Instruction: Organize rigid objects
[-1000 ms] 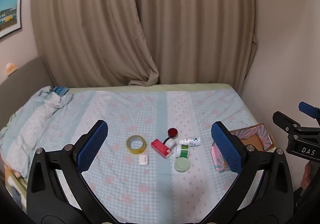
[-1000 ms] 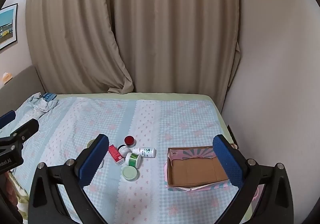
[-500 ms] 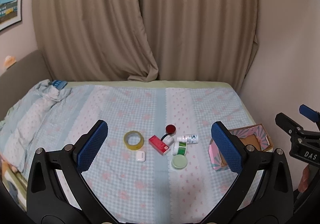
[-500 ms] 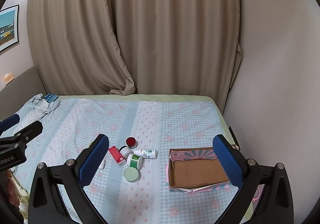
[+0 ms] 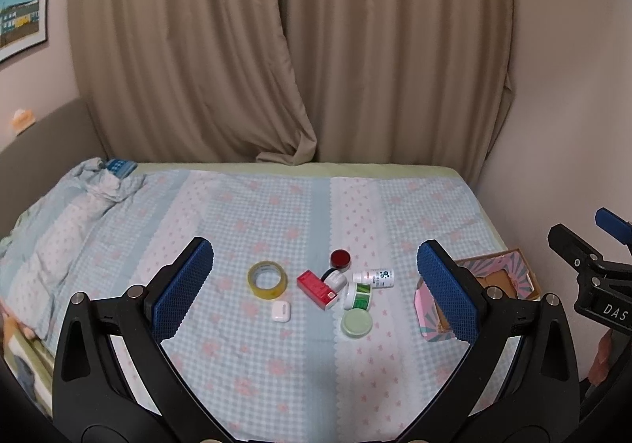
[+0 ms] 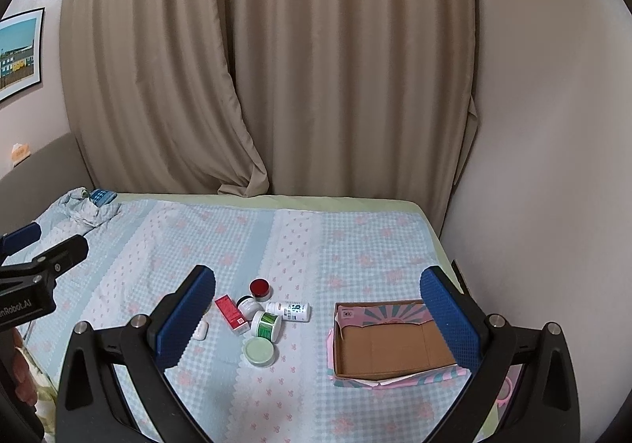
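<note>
Small objects lie clustered on the bed: a yellow tape roll (image 5: pixel 267 279), a white earbud case (image 5: pixel 281 311), a red box (image 5: pixel 317 289) (image 6: pixel 231 312), a red-lidded jar (image 5: pixel 340 259) (image 6: pixel 260 289), a white bottle (image 5: pixel 373 278) (image 6: pixel 288 311), a green-labelled jar (image 5: pixel 358 295) (image 6: pixel 266 323) and a pale green lid (image 5: pixel 356 323) (image 6: pixel 259 351). An open cardboard box (image 6: pixel 389 346) (image 5: pixel 497 281) sits at the right. My left gripper (image 5: pixel 316 289) and right gripper (image 6: pixel 316 318) are both open and empty, held well above the bed.
The bed has a light blue checked cover (image 5: pixel 276 214) with a rumpled sheet (image 5: pixel 98 182) at the far left. Beige curtains (image 5: pixel 296 48) hang behind. A wall (image 6: pixel 553 127) runs close along the bed's right edge.
Both grippers have risen and pulled back slightly, so the objects look smaller and lower in view. Nothing on the bed has moved.
</note>
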Demonstrator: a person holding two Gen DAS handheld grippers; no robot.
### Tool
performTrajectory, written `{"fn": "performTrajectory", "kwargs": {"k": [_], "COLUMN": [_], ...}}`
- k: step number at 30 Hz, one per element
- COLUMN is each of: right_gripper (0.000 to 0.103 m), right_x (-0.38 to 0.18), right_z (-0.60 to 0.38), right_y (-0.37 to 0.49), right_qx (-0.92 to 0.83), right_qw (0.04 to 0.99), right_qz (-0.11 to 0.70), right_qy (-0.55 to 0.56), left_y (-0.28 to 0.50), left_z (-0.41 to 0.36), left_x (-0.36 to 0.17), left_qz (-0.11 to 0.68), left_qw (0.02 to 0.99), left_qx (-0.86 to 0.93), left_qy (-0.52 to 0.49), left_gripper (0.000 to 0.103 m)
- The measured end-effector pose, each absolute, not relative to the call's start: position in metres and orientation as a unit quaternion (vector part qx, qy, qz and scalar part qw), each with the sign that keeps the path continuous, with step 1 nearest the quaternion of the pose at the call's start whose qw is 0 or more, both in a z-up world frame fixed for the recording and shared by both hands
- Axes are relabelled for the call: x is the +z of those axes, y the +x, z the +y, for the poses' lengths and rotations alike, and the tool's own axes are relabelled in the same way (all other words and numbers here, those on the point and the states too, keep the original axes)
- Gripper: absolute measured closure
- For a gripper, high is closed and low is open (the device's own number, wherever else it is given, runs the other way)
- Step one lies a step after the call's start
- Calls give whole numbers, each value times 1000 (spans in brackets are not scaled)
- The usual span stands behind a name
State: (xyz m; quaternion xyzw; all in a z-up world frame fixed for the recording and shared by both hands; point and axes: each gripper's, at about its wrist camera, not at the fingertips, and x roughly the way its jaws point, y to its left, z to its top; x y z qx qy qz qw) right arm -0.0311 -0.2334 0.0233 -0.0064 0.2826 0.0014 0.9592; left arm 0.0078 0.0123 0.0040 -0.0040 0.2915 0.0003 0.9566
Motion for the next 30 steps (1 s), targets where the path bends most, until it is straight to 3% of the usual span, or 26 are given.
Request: {"fn": "performTrajectory", "kwargs": {"k": [30], "right_gripper": [0], "right_x": [20], "right_z": [-233], "right_y": [-37], "right_qx": [-2], "right_qw": [961], "right_qz": [275], "right_qy": [-1], "left_y": [-1], "left_z": [8], "left_x": [2], "left_qz": [279], "left_qw": [960], "left_qx": [-5], "left_qy": [-6], "left_gripper": [1]}}
